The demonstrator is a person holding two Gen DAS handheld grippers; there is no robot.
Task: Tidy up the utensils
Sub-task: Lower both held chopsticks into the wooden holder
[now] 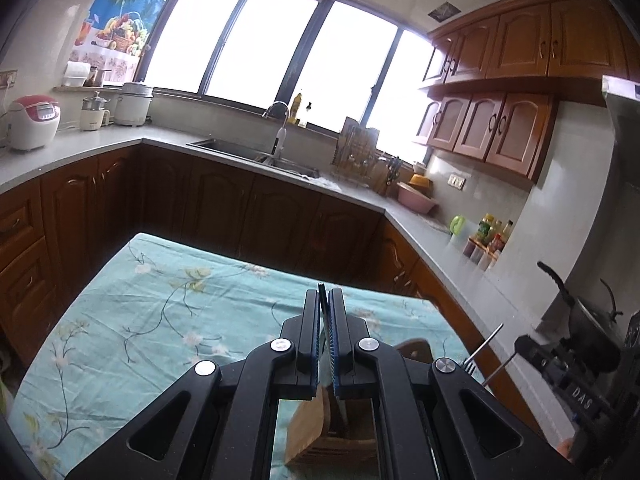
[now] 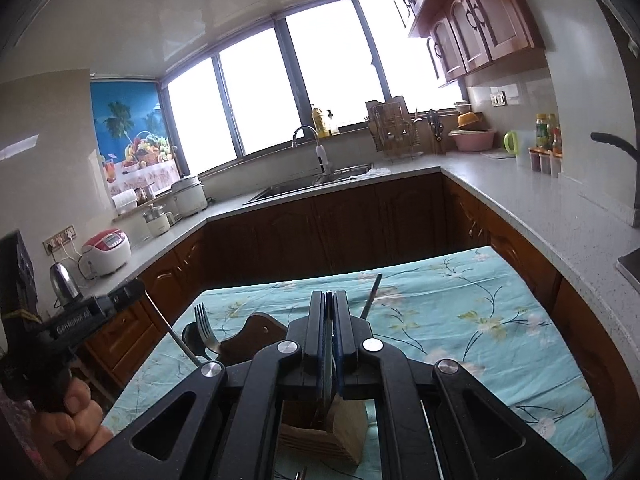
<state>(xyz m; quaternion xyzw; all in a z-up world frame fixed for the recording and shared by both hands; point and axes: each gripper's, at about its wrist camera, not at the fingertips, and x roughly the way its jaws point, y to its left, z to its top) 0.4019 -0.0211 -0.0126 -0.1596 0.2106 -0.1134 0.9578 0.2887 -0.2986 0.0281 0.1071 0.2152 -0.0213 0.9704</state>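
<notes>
My left gripper [image 1: 325,300] is shut on a thin dark utensil handle [image 1: 323,312] that stands up between its blue pads, above a wooden utensil holder [image 1: 316,436] on the floral tablecloth [image 1: 140,312]. My right gripper [image 2: 329,300] is shut on a thin flat utensil [image 2: 328,360] over the same wooden holder [image 2: 324,432]. In the right wrist view a fork [image 2: 205,328] and a dark spoon [image 2: 192,338] stand at the left beside a dark wooden board [image 2: 252,332]; a thin dark stick [image 2: 371,296] rises behind the right finger.
The left hand with its gripper body [image 2: 80,324] shows at the left of the right wrist view. Kitchen counters [image 1: 460,256] with a sink [image 1: 256,152], rice cooker [image 1: 34,122], pink basin [image 1: 416,198] and bottles [image 1: 490,236] surround the table. A black pan [image 1: 592,320] sits at right.
</notes>
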